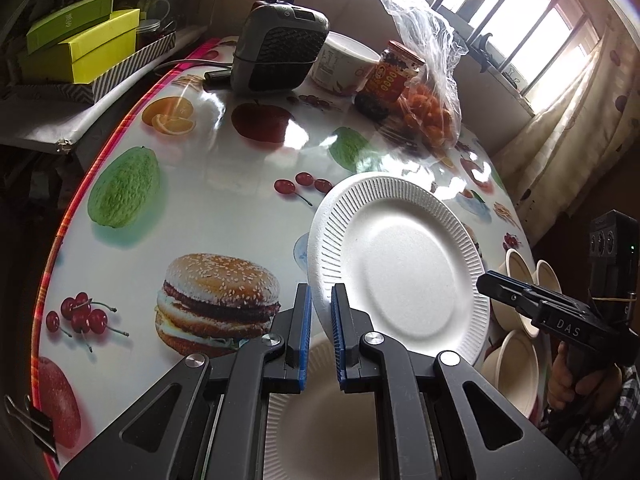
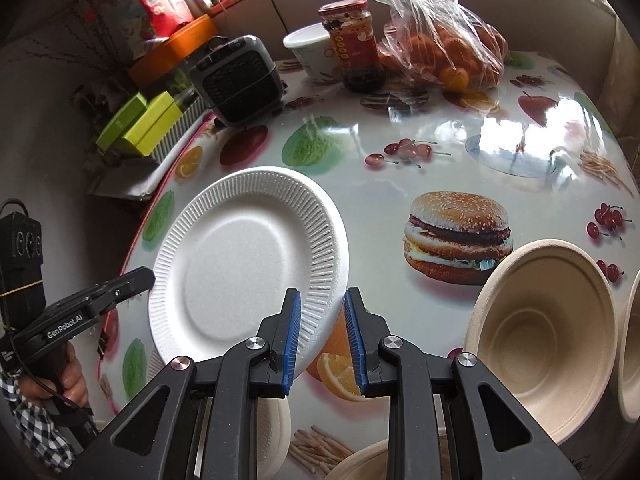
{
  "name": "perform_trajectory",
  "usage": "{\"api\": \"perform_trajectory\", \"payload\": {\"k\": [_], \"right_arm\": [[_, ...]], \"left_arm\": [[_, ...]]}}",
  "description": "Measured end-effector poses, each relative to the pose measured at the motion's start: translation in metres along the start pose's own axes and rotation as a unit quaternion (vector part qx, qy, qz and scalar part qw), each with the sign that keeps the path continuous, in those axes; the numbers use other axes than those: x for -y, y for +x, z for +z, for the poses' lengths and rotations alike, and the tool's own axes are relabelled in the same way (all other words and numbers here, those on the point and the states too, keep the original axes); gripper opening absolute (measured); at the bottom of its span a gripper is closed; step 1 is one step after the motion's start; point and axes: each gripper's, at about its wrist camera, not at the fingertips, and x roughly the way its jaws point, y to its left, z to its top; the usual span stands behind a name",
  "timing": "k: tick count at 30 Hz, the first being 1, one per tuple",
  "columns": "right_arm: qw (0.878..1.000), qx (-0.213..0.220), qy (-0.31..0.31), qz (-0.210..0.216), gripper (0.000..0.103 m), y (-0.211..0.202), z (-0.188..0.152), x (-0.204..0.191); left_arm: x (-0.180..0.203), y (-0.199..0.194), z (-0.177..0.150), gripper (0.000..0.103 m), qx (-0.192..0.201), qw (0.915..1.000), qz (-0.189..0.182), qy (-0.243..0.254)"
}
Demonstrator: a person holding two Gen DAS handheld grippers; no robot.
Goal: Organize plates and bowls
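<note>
A white ribbed foam plate [image 1: 404,264] is held tilted above the fruit-print table; it also shows in the right wrist view [image 2: 240,268]. My left gripper [image 1: 320,300] has its blue pads on either side of the plate's near rim. My right gripper [image 2: 322,308] straddles the opposite rim, with a gap showing at its right pad. A second white plate [image 1: 320,416] lies flat under the left gripper. Beige paper bowls [image 2: 544,336] stand at the right; they also show in the left wrist view [image 1: 516,356].
At the table's far side stand a grey heater [image 1: 280,52], a white cup [image 1: 344,64], a red-label jar [image 1: 392,76] and a plastic bag of oranges [image 1: 432,112]. Green boxes [image 1: 80,44] sit on a shelf to the left. A window and curtain [image 1: 560,120] are at right.
</note>
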Motion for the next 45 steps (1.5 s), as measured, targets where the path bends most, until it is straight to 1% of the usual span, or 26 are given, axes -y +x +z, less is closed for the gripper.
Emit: {"api": "perform_trajectory", "payload": {"k": [12, 26, 45], "right_arm": [[1.000, 0.001, -0.011, 0.007, 0.022, -0.012, -0.027, -0.016], [1.000, -0.012, -0.025, 0.014, 0.022, -0.014, -0.058, -0.030], [0.999, -0.026, -0.029, 0.013, 0.022, -0.010, -0.088, -0.039]], "left_arm": [[-0.005, -0.020, -0.030, 0.010, 0.007, 1.0000, 0.005, 0.004], [-0.016, -0.036, -0.065, 0.010, 0.007, 0.9999, 0.006, -0.006], [-0.023, -0.042, -0.093, 0.010, 0.000, 0.9999, 0.010, -0.008]]}}
